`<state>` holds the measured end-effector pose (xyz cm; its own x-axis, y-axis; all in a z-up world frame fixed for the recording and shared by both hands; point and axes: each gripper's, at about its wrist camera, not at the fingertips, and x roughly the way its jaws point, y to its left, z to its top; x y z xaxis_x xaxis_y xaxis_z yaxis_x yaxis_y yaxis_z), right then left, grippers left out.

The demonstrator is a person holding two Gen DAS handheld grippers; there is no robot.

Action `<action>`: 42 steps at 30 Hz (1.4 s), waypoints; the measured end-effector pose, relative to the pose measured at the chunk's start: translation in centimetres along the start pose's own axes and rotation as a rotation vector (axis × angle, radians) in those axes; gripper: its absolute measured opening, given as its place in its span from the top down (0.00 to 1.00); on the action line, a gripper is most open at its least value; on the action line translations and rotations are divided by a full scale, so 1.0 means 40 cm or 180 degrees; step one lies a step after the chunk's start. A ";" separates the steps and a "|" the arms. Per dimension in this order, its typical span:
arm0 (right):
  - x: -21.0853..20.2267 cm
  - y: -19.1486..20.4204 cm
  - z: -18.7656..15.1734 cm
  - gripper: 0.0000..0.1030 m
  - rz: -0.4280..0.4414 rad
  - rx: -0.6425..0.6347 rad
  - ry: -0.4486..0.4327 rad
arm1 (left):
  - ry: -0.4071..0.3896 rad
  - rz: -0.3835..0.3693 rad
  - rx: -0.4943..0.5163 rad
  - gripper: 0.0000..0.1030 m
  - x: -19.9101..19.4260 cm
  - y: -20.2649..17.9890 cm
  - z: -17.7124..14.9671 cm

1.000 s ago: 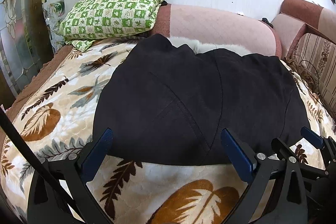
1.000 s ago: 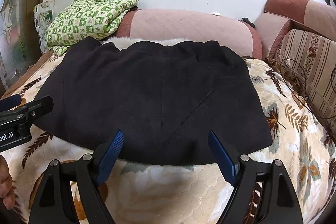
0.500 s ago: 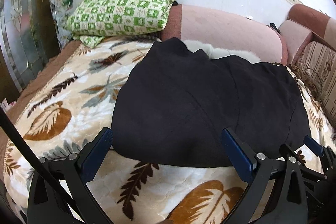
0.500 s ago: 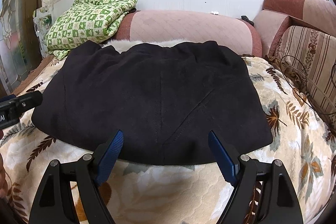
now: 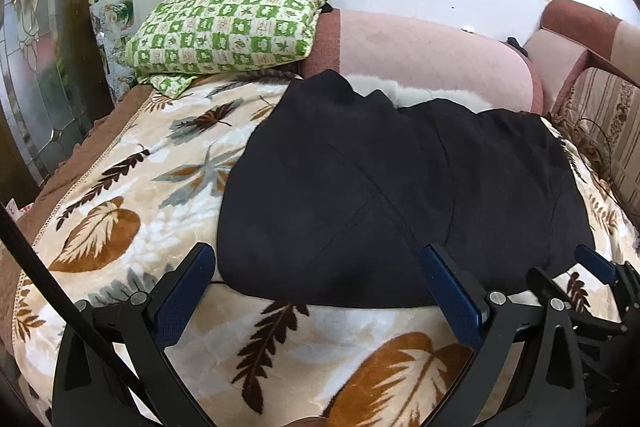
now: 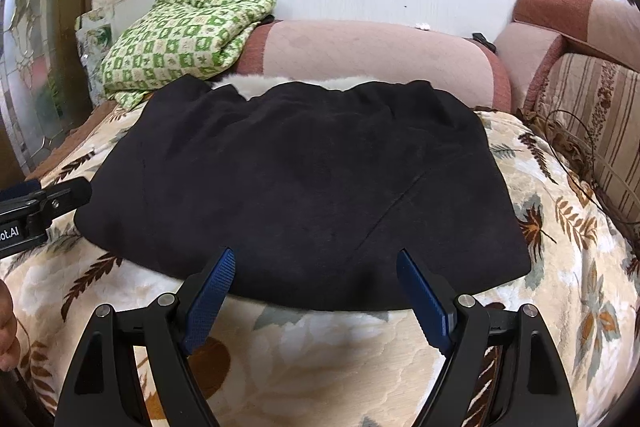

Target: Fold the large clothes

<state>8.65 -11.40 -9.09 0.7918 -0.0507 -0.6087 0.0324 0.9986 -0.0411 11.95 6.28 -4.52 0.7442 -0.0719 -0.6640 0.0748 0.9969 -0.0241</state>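
Note:
A large black garment (image 5: 400, 187) lies folded flat on a leaf-patterned blanket (image 5: 152, 195), with a white fur collar (image 5: 412, 93) showing at its far edge. It also shows in the right wrist view (image 6: 312, 179). My left gripper (image 5: 316, 291) is open and empty, just above the garment's near hem. My right gripper (image 6: 316, 291) is open and empty at the near hem too. The right gripper's tip shows in the left wrist view (image 5: 596, 263). The left gripper's tip shows in the right wrist view (image 6: 52, 199).
A green checked quilt (image 5: 224, 27) is stacked at the back left. A pink sofa back (image 5: 420, 55) runs behind the garment. A striped cushion (image 6: 592, 115) and thin cables (image 6: 576, 143) are on the right. A glass door (image 5: 36, 67) stands at the left.
The left gripper has drifted left and back a little, so the garment now sits further right in its view. The right gripper has barely moved. Both stay open.

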 end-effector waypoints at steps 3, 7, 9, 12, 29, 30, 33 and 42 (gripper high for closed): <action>0.003 0.004 -0.002 0.16 -0.0003 -0.0019 0.0012 | 0.0038 -0.0027 0.0019 0.01 0.000 -0.011 -0.002; 0.008 -0.005 -0.002 0.16 -0.0031 0.0024 0.0038 | 0.0097 -0.0018 0.0062 0.01 0.008 -0.025 -0.008; 0.012 -0.010 -0.001 0.16 -0.0034 0.0060 0.0056 | 0.0124 -0.0034 0.0062 0.01 0.011 -0.028 -0.011; 0.012 -0.014 -0.001 0.16 -0.0024 0.0089 0.0067 | 0.0154 -0.0080 0.0042 0.01 0.014 -0.030 -0.013; 0.013 -0.018 0.000 0.16 -0.0052 0.0106 0.0051 | 0.0217 -0.0101 0.0093 0.01 0.026 -0.045 -0.024; 0.013 -0.018 0.000 0.16 -0.0051 0.0107 0.0050 | 0.0224 -0.0102 0.0093 0.01 0.027 -0.045 -0.024; 0.013 -0.018 0.000 0.16 -0.0054 0.0099 0.0046 | 0.0248 -0.0103 0.0094 0.01 0.031 -0.047 -0.027; 0.013 -0.017 0.000 0.16 -0.0055 0.0107 0.0041 | 0.0287 -0.0107 0.0122 0.01 0.037 -0.052 -0.032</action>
<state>9.03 -12.12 -9.37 0.7829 -0.0680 -0.6184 0.0668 0.9974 -0.0252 12.06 4.15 -6.41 0.6782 -0.1005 -0.7279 0.1255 0.9919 -0.0200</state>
